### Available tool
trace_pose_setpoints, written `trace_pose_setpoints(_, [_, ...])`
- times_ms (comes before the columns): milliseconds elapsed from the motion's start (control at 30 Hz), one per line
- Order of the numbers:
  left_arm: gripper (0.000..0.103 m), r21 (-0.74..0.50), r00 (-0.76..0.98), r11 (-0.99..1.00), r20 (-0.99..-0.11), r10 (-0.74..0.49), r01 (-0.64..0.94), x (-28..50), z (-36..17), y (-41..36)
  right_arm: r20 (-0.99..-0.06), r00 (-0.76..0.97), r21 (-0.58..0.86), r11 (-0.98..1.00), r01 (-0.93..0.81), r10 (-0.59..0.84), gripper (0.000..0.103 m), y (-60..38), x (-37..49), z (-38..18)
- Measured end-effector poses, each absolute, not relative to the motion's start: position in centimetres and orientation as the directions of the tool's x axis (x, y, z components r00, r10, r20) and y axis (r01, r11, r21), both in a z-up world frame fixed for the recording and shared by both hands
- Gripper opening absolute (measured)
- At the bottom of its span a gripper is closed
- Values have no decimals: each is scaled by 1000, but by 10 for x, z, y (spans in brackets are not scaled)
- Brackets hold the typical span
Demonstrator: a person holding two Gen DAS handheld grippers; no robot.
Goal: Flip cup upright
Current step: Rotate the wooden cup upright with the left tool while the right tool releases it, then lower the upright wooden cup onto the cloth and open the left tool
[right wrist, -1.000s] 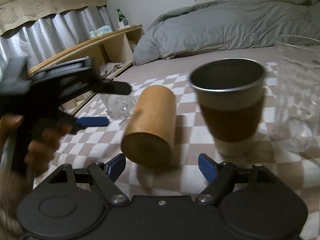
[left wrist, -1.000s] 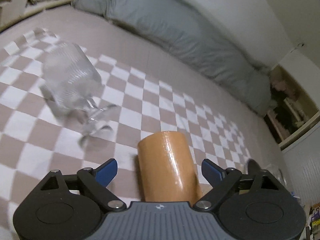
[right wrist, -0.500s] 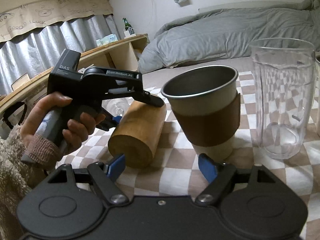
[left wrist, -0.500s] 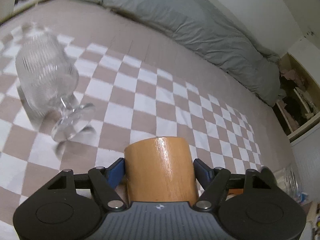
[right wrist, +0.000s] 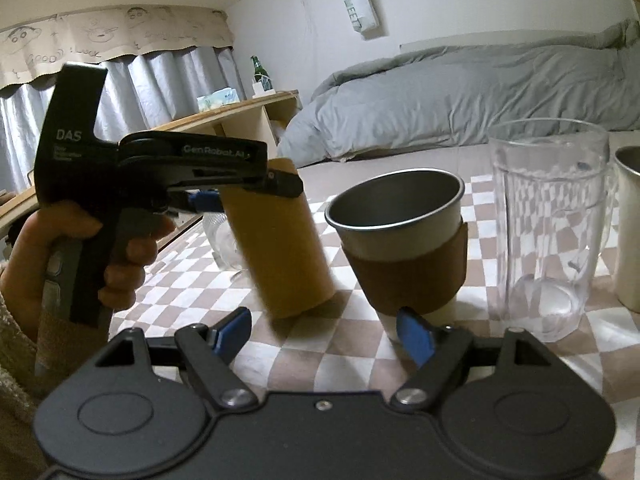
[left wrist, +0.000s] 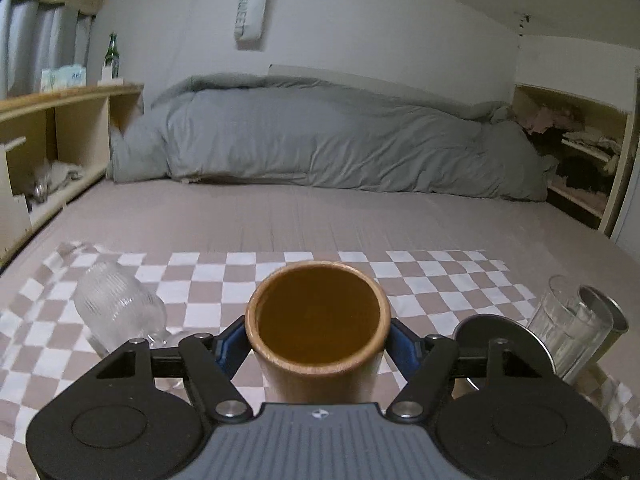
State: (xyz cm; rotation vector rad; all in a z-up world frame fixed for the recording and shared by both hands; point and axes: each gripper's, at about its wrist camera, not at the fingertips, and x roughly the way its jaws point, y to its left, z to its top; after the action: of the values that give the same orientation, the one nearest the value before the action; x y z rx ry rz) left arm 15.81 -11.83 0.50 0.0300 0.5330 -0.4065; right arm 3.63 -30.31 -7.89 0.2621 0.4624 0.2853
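Note:
My left gripper [left wrist: 318, 340] is shut on the wooden cup [left wrist: 318, 330], whose open mouth faces up toward the camera. In the right wrist view the wooden cup [right wrist: 276, 248] stands nearly upright, slightly tilted, its base at the checkered cloth [right wrist: 320, 356], with the left gripper [right wrist: 240, 188] clamped near its rim. My right gripper [right wrist: 324, 332] is open and empty, low over the cloth in front of the cups.
A ribbed stemmed glass [left wrist: 120, 310] lies on its side at the left. A steel cup with brown sleeve [right wrist: 404, 244], a clear glass mug [right wrist: 548, 220] and another steel cup [right wrist: 630, 220] stand at the right. A grey duvet [left wrist: 320, 140] lies behind; wooden shelves flank the bed.
My left gripper closed on the lying wooden cup and turned it from lying on its side to nearly upright. The right gripper stayed open and about in place.

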Motion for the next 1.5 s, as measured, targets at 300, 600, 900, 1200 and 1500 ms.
trace_pose_setpoints(300, [71,39,791,918,-522,-318,395,146,3,-132,-385,870,303,933,-196,308,80,-306,33,-77])
trace_pose_setpoints(600, [71,52,791,906,-510,-338,421,136,2,-137,-381,871,304,932,-199,310,80,-307,31,-77])
trace_pose_setpoints(900, [71,25,767,891,-521,-375,453,125,0,-143,-375,867,299,928,-223,329,70,-303,32,-81])
trace_pose_setpoints(1200, [71,3,760,891,-523,-385,454,124,-1,-142,-288,882,168,927,-336,372,45,-264,38,-93])
trace_pose_setpoints(1500, [71,14,766,892,-519,-380,452,123,-3,-144,-332,908,69,966,-247,256,40,-249,61,-108])
